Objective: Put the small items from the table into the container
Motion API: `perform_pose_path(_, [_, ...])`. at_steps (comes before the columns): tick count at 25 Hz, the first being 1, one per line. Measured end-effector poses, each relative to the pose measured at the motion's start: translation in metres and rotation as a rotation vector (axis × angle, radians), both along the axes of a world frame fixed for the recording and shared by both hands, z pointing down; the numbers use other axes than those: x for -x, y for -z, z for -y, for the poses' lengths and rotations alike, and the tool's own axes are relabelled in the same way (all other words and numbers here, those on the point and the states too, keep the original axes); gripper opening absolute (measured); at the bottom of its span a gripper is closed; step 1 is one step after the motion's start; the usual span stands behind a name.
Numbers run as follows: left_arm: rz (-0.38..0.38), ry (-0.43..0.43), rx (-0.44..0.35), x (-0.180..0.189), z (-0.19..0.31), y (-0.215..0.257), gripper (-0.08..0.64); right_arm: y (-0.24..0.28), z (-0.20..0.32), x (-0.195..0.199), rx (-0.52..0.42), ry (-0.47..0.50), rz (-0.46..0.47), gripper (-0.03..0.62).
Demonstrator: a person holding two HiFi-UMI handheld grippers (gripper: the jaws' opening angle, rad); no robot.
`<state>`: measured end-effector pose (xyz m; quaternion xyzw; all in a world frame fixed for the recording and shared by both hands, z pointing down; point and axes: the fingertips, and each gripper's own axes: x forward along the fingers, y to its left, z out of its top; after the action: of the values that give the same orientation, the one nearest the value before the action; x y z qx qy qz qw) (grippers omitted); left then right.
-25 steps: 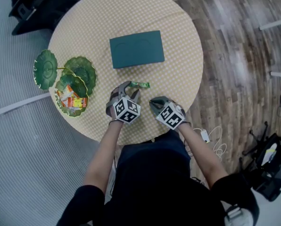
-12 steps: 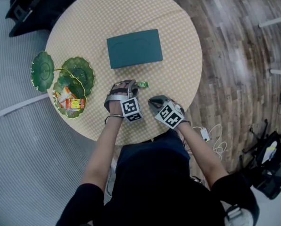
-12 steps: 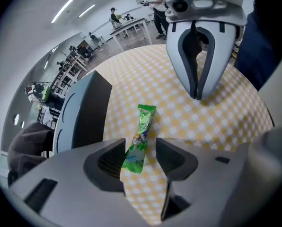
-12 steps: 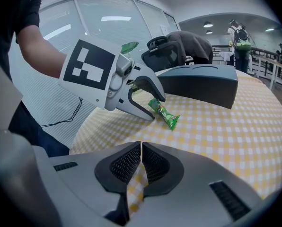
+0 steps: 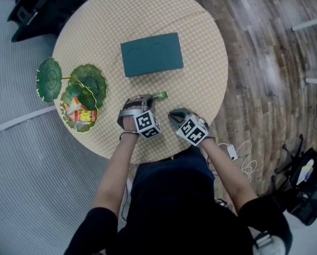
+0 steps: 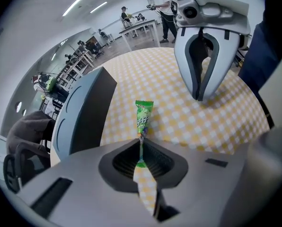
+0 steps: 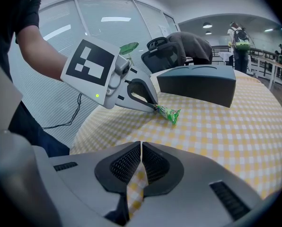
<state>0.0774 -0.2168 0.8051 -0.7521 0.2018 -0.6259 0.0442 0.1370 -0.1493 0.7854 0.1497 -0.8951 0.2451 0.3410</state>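
Candy [image 6: 144,116], green wrapper, sits on the table [image 5: 201,62] between the teal box [image 5: 151,54] and me. Left gripper [image 6: 141,151] is closing, pads pinching the wrapper's near tail. Right gripper [image 7: 140,163] has its jaws together, empty. I can't see inside the box. Leaf dish [image 5: 66,113] at the table's left edge holds red and orange packets [image 5: 84,115].
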Motion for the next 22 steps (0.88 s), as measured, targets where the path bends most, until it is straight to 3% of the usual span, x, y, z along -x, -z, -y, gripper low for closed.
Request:
perform_pose_path(6, [-0.05, 0.064, -0.028, 0.001, 0.0, 0.015, 0.023, 0.002, -0.004, 0.003, -0.016, 0.01, 0.001, 0.029])
perform_pose_path(15, [-0.212, 0.221, -0.054, 0.003, -0.016, 0.049, 0.023, 0.017, -0.008, 0.014, -0.058, 0.017, 0.029, 0.029])
perform_pose_path(22, [-0.284, 0.322, -0.087, 0.016, -0.043, 0.075, 0.023, 0.038, -0.01, 0.023, -0.11, 0.048, 0.029, 0.029])
